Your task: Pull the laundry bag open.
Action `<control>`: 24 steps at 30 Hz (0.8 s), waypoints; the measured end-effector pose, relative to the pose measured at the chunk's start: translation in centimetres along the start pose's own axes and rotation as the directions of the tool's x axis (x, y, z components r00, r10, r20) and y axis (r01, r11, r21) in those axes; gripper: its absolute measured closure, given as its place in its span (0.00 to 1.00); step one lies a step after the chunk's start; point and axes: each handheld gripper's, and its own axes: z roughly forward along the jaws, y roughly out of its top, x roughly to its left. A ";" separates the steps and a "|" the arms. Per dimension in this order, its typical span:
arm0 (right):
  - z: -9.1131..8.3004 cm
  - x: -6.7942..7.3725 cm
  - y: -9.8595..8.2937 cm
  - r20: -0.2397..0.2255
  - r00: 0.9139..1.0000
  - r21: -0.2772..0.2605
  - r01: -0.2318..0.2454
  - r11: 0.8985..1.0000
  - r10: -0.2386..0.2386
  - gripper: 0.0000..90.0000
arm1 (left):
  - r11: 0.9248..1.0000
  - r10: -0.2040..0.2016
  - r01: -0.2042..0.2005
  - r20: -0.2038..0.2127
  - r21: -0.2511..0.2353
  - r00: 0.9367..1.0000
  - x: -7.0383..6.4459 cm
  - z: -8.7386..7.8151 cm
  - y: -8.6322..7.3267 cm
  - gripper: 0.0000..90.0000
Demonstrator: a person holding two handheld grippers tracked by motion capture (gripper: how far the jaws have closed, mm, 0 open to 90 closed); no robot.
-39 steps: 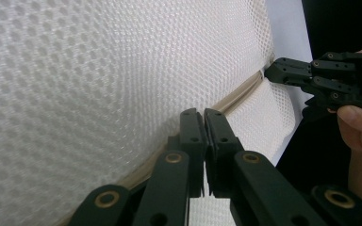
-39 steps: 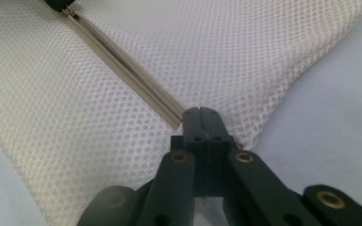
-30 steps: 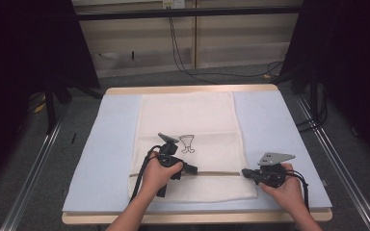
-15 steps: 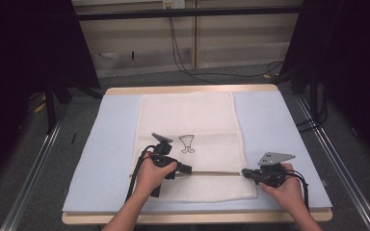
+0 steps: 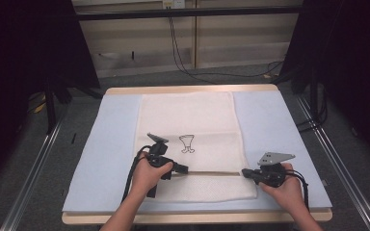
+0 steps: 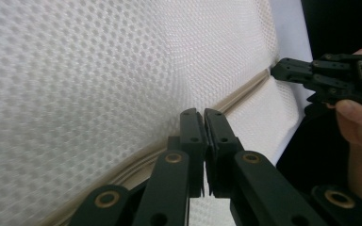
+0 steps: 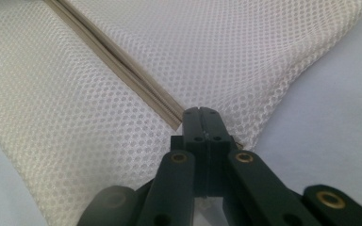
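- White mesh bag, 1 only, lies flat in the middle of the tabletop on a pale blue cover; a small black drawing sits near its centre.
- 1 beige zipper runs across the bag close to its near edge, from roughly below the drawing to the bag's right side.
- Left gripper is at the zipper's left part; in the left gripper view its fingers stand nearly together over the zipper line, with a thin gap, and I cannot tell whether they pinch a slider.
- Right gripper is at the zipper's right end; in the right gripper view its fingers are pressed closed at the end of the zipper, seemingly on the mesh there.
- 2 grippers, 2 hands, 1 bag.
- Likely risk: if the left one pulls along the zipper while the right hold is shallow, the thin mesh could slip free and the bag bunch or slide on the cover.
- Mesh could also snag in the zipper teeth.
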 end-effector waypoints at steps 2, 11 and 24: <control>0.0 0.0 0.0 -0.003 1.000 0.001 -0.007 1.000 0.007 1.00 | 1.000 -0.004 0.004 0.000 -0.005 1.000 0.1 -0.4 -0.1 0.97; 0.0 0.1 0.0 0.004 1.000 0.001 -0.012 1.000 0.012 1.00 | 0.999 -0.023 0.022 -0.010 -0.038 1.000 1.3 -2.5 -0.7 0.97; 0.0 0.1 0.0 -0.001 1.000 0.001 -0.010 1.000 0.010 1.00 | 0.996 -0.048 0.048 -0.003 -0.074 0.999 2.7 -4.7 -1.7 0.97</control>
